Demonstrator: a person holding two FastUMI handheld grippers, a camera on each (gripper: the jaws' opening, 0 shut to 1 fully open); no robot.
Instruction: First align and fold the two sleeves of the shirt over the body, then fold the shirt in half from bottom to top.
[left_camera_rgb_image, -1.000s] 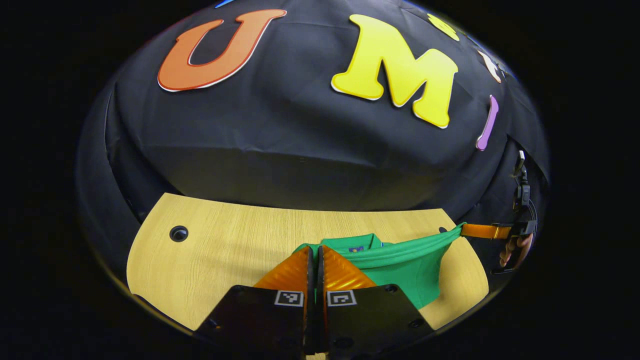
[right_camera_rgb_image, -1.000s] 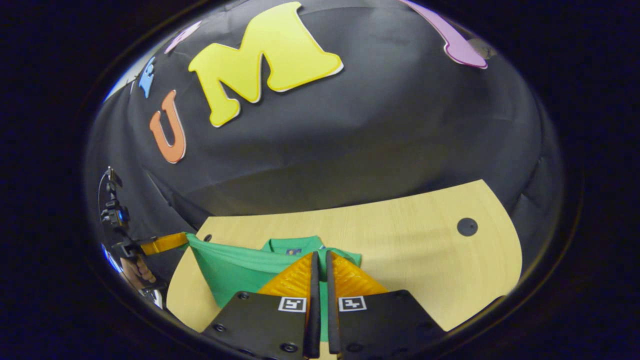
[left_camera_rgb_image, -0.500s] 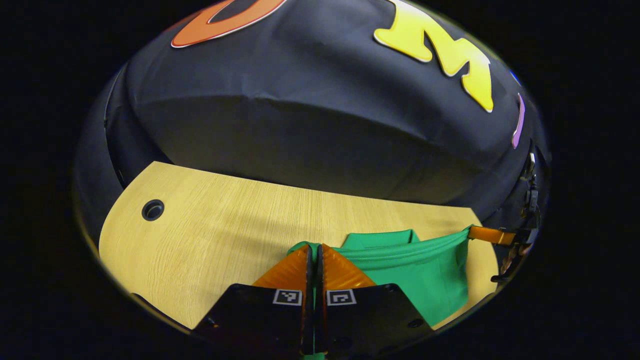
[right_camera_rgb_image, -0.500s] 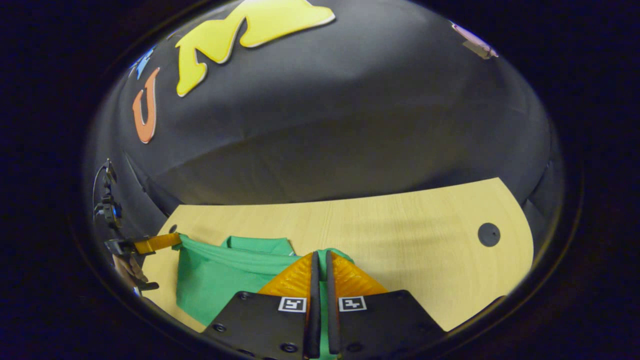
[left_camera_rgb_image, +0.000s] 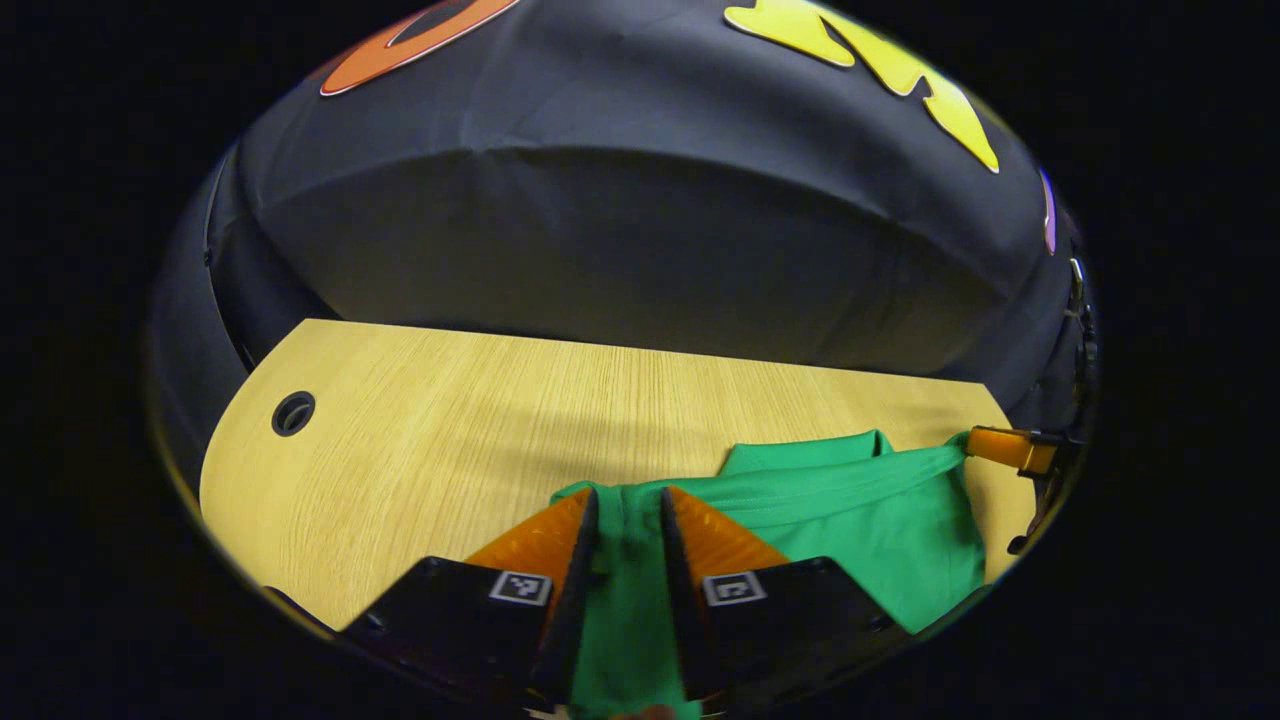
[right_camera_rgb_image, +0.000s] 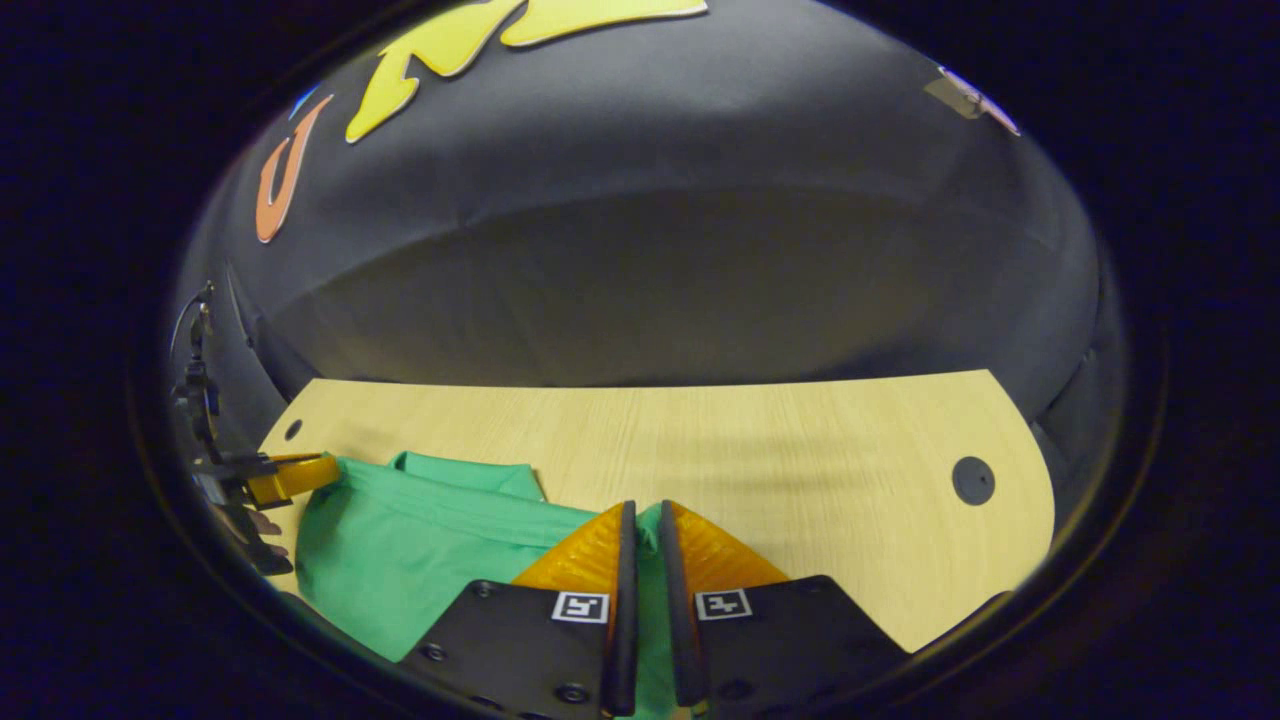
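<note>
Shirt (left_camera_rgb_image: 850, 520), green, lies folded on the desk (left_camera_rgb_image: 450, 440) with its hem edge carried up toward the collar; left gripper (left_camera_rgb_image: 625, 530) has its fingers parted around cloth, right gripper (right_camera_rgb_image: 640, 545) pinches it, so lay both corners level before releasing.

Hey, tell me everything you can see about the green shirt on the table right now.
The green shirt is plain, soft knit-looking cloth with a fold-over collar at the far edge. It lies on the pale wooden table, doubled over, its near edge brought toward the collar. The left tool has its fingers parted with cloth running between them; the right tool has one corner between nearly closed fingers. The edge between the tools runs as a taut ridge, with the body slightly wrinkled below it.
</note>
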